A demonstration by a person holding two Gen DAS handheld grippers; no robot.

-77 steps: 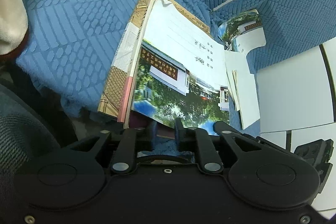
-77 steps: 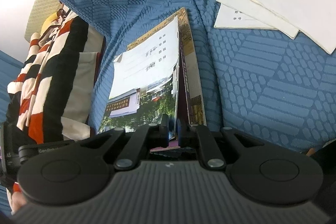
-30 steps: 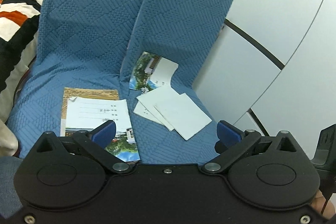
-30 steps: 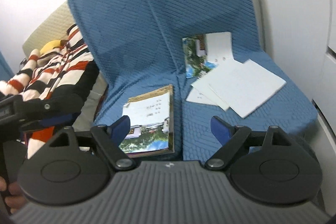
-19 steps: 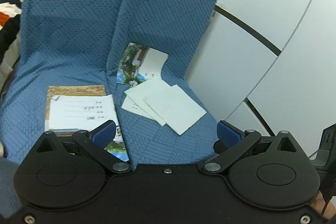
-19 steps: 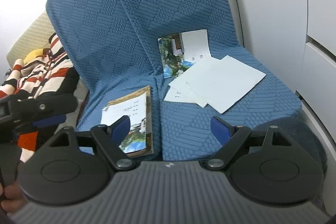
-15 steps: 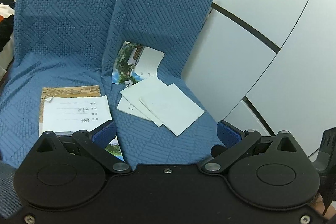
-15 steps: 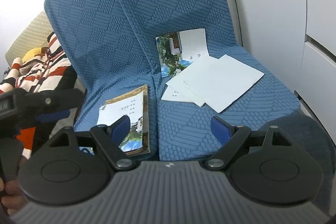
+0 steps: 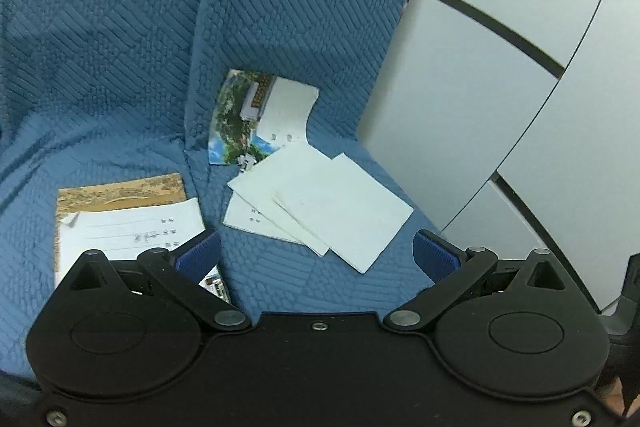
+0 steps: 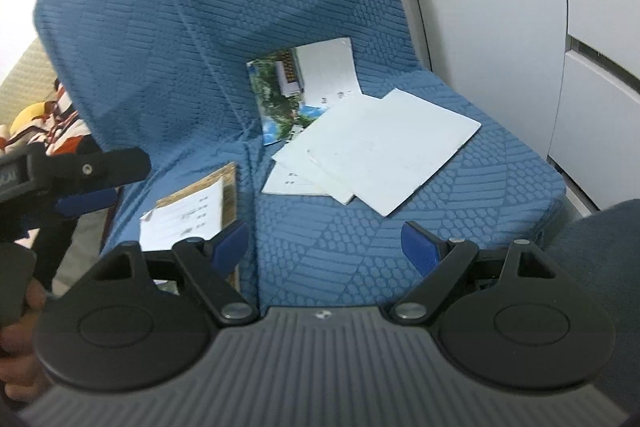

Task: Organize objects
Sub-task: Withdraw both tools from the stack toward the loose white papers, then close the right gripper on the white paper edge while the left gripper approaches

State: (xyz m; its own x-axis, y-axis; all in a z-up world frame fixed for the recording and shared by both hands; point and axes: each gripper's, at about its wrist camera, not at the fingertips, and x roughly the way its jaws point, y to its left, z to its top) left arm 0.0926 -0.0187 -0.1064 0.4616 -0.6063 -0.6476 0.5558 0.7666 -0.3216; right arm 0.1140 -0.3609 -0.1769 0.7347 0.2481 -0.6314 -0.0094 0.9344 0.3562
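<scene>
- Left hand-held gripper (image 9: 316, 255): blue pads spread wide, nothing between them; it hangs above the front of the blue sofa (image 9: 120, 47).
- Right hand-held gripper (image 10: 325, 245): pads likewise spread wide and empty, over the same seat edge.
- Stacked booklets (image 9: 128, 223): lying flat on the left seat cushion, a white-covered one on top of a brown-patterned one.
- Loose white sheets (image 10: 380, 155): overlapping on the right cushion, apart from the stack.
- Photo-cover booklet (image 10: 304, 87): propped against the right backrest, its lower edge under the sheets.
- Striped cloth (image 10: 60, 131): at the sofa's far left.
</scene>
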